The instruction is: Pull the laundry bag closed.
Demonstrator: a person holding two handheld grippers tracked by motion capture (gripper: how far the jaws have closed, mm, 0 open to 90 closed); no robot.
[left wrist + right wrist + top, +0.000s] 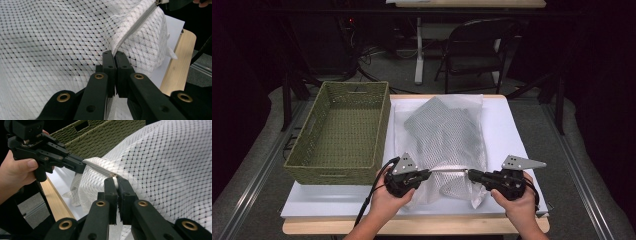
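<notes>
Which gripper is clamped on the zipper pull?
The right gripper: its jaws pinch the pull at the zipper's end. The left gripper clamps the mesh bag fabric instead.

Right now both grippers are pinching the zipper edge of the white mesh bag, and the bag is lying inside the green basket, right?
Not quite. The left gripper and right gripper do pinch the zipper edge of the white mesh bag, but the bag isn't in the green basket. It lies on the white tabletop beside the basket, as the high view shows.
</notes>
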